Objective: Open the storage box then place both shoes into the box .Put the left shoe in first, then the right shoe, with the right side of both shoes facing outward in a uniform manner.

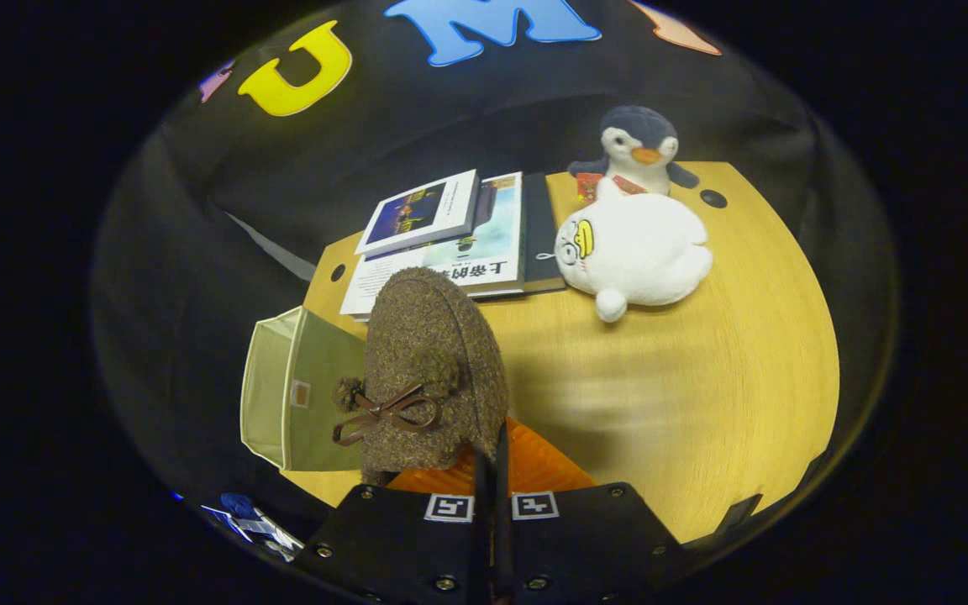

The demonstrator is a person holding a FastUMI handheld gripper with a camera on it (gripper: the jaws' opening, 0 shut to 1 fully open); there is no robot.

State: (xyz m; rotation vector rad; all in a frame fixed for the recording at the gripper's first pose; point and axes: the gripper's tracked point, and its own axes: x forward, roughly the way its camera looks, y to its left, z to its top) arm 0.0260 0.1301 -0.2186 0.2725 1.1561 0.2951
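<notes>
A brown fuzzy shoe (434,370) with a small bow and pompoms hangs just ahead of my fingers, toe pointing away from me, its orange lining (534,466) showing at the opening. My gripper (492,479) is shut on the shoe's rim, the two fingers pressed close together with the thin edge between them. Left of the shoe, the pale green fabric storage box (282,395) stands at the wooden table's left edge, partly hidden behind the shoe. I cannot tell from here how its lid stands.
Beyond the shoe lies a stack of books (450,244). To their right sit a white plush toy (635,252) and a penguin plush (639,147). The wooden table (702,378) stretches right of the shoe. Black cloth walls surround the table.
</notes>
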